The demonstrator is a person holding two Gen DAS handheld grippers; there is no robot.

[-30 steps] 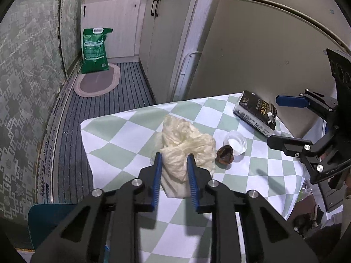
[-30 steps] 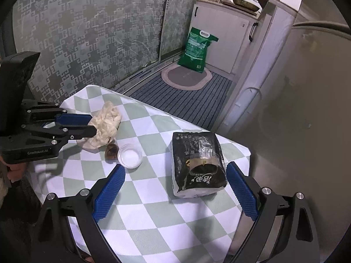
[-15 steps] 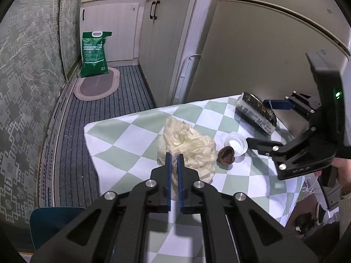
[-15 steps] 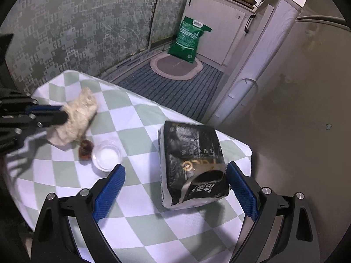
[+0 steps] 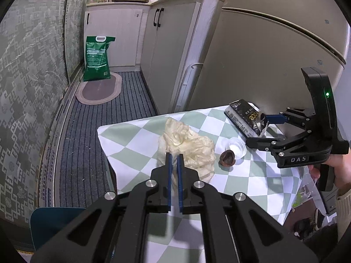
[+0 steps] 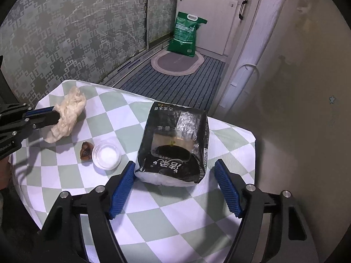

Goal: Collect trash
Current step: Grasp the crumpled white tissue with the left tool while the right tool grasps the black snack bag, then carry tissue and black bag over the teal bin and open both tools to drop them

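A crumpled cream tissue wad [image 5: 188, 144] lies on the green-and-white checked table [image 5: 136, 140]. My left gripper [image 5: 174, 156] is shut on its near edge; this also shows in the right wrist view [image 6: 57, 115], on the tissue wad [image 6: 68, 114]. A black packet [image 6: 175, 144] lies at the table's right side. My right gripper [image 6: 174, 168] is open, its blue pads on either side of the packet's near end. A brown shell scrap [image 6: 86, 151] and a small clear cup [image 6: 106, 153] sit between tissue and packet.
A grey fridge [image 5: 263, 65] stands right behind the table. White cabinets [image 5: 171, 43], a green sack [image 5: 96, 59] and an oval mat [image 5: 98, 89] are on the striped floor beyond. A patterned wall [image 6: 65, 32] runs along the left.
My left gripper closed from open onto the tissue wad's near edge. My right gripper moved forward, and its open pads now straddle the black packet's near end.
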